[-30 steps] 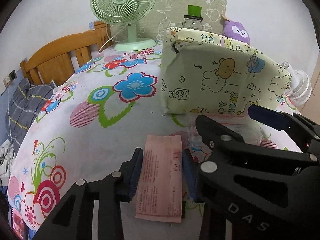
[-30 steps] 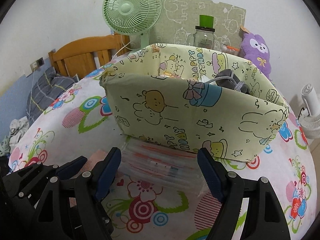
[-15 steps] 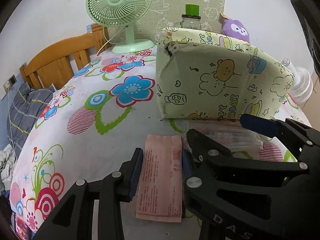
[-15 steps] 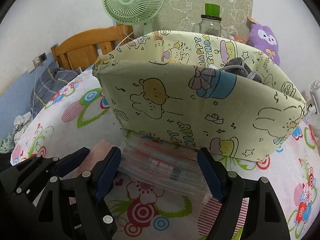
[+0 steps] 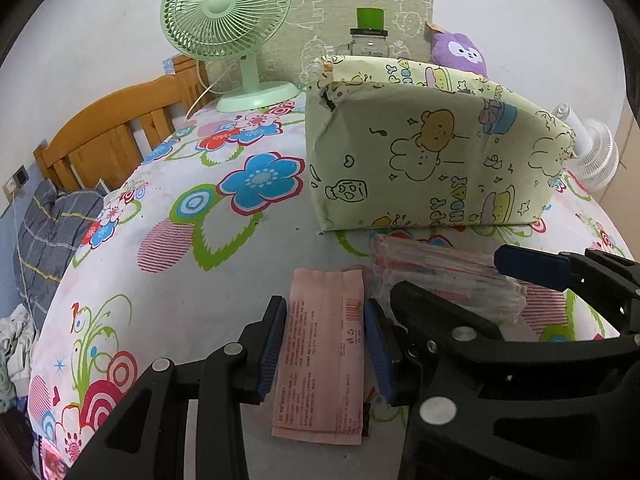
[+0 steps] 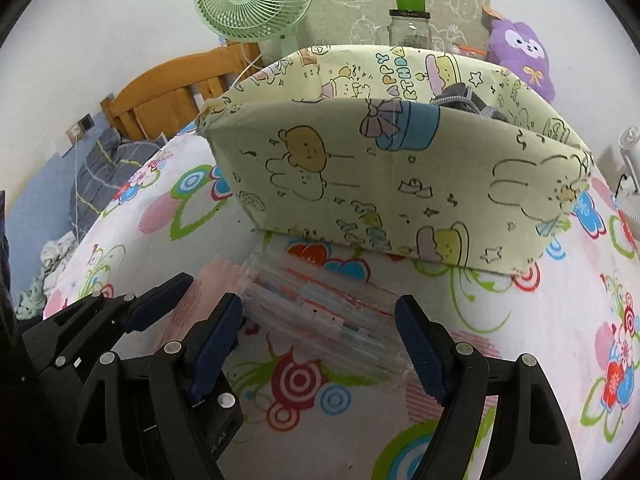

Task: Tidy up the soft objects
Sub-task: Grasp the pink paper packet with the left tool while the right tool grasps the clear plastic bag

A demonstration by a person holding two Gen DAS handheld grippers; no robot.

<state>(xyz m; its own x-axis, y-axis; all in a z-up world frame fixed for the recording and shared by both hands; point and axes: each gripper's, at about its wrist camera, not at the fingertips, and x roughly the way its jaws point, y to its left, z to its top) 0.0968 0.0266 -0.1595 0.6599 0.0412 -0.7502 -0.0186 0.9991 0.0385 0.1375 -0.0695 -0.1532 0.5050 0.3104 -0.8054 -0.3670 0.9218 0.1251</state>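
Since a second ago both of my wrist views have crept a little nearer the yellow cartoon-print box, which now looks larger in my right view, while nothing on the flowered bedsheet itself has shifted. My left gripper still straddles the pink packet, its blue pads lying along the packet's two long edges at a narrow setting; whether they press on it or only sit beside it I cannot tell. That packet lies flat on the sheet at the near edge, printed side up. Just to its right lies the clear plastic-wrapped pack with red and blue print, its far edge just before the foot of the box. My right gripper stands wide around this pack, one finger at each end, and I cannot tell whether the pads touch the wrapping or grip it. Inside the box a grey soft item shows over the rim. Farther back, against the wall, stand a green fan, a glass jar with a green lid and a purple plush toy. At the far left is a wooden headboard.
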